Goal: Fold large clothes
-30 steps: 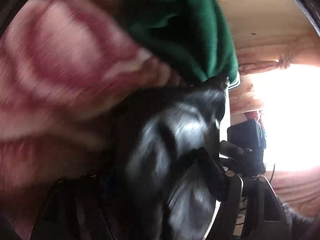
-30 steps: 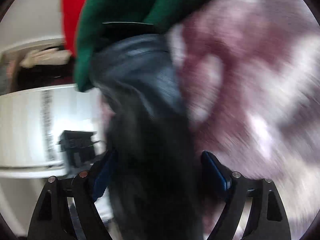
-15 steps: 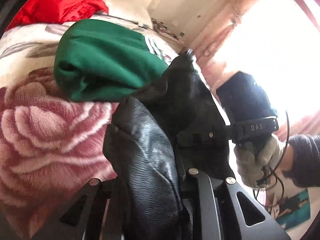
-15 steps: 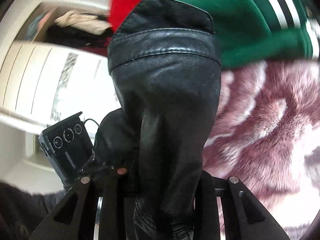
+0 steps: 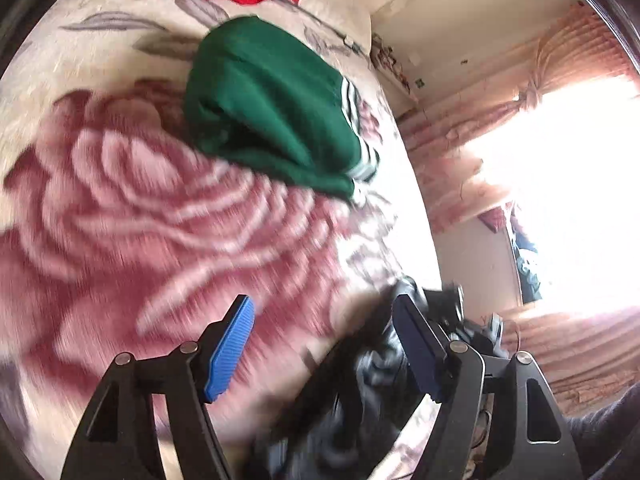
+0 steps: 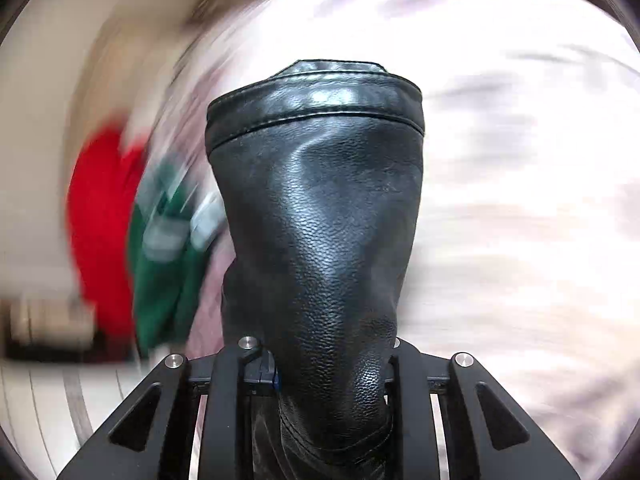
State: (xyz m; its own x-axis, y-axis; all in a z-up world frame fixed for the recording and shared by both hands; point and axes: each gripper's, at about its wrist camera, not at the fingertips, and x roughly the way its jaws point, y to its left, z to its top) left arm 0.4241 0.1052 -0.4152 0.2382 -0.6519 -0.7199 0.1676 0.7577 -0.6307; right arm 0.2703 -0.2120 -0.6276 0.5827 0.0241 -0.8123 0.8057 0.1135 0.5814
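Barely started: right gripper [image 6: 328, 376] clamped on black leather jacket [image 6: 320, 208], left gripper [image 5: 324, 344] just reopened, gripping nothing. Green sweater [image 5: 272, 108] bundled far off on rose blanket [image 5: 120, 208], still unfolded.

**Black leather garment clamped at one end, slack at the other**

Black leather garment [image 6: 320, 216]: grained, glossy, with a double-stitched band across its free end. In the right wrist view, pinched between the fingers of the right gripper [image 6: 328, 376] and standing straight ahead as a stiff, tapering tube, band edge farthest out, slightly creased below the band. In the left wrist view, seen again [image 5: 360, 392] as a blurred, crumpled dark mass low on the rose-patterned blanket [image 5: 132, 216], by the inner face of the right-hand pad, not pressed by either pad. Exact cut of the garment, sleeve or leg, not readable. No fold visible.
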